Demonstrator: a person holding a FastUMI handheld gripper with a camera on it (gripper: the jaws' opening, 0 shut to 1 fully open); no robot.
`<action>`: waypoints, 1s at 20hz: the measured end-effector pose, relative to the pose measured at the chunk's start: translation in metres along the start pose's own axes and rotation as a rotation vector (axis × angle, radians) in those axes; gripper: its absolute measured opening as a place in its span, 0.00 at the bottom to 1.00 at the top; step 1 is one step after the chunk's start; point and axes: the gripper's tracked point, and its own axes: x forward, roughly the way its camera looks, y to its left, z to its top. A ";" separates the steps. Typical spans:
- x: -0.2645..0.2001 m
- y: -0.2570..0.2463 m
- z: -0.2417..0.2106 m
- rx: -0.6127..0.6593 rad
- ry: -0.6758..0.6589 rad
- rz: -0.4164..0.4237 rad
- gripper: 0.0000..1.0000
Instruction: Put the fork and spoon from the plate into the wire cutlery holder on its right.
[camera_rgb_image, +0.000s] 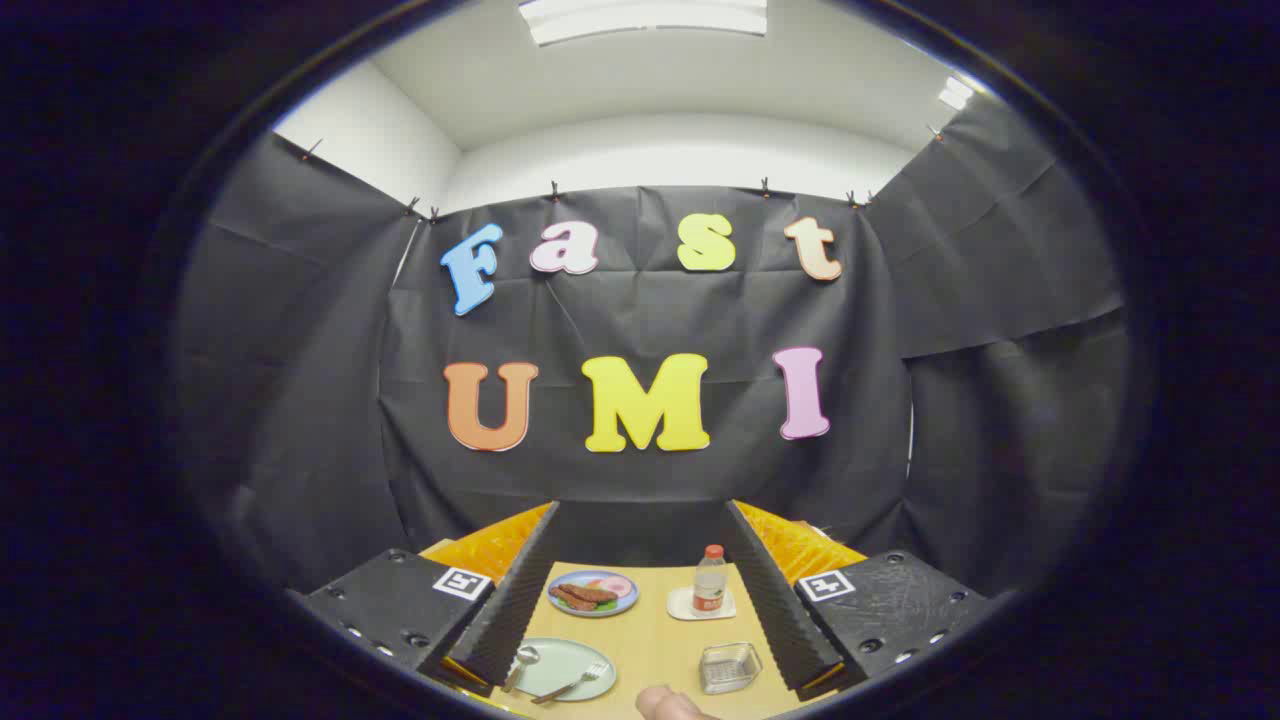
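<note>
My gripper (640, 610) is open, its two fingers (505, 620) spread wide above the wooden table (650, 640) with nothing between them. Between the fingers, down on the table, a pale green plate (560, 668) lies by the left finger. A spoon (522, 662) rests on the plate's left rim and a fork (575, 683) lies across its right part. To the plate's right, close to the right finger, stands the small wire cutlery holder (729, 667), with nothing seen inside.
Farther back on the table sit a blue plate of food (592, 592) and a small bottle with a red cap (709, 581) on a white coaster. A person's fingertip (668, 704) shows at the table's near edge. Black cloth walls close the booth.
</note>
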 end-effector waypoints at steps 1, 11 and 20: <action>-0.002 0.006 -0.002 -0.001 0.004 -0.001 0.95; 0.011 0.027 -0.027 -0.012 0.083 0.002 0.95; 0.030 0.050 -0.110 -0.063 0.269 0.003 0.95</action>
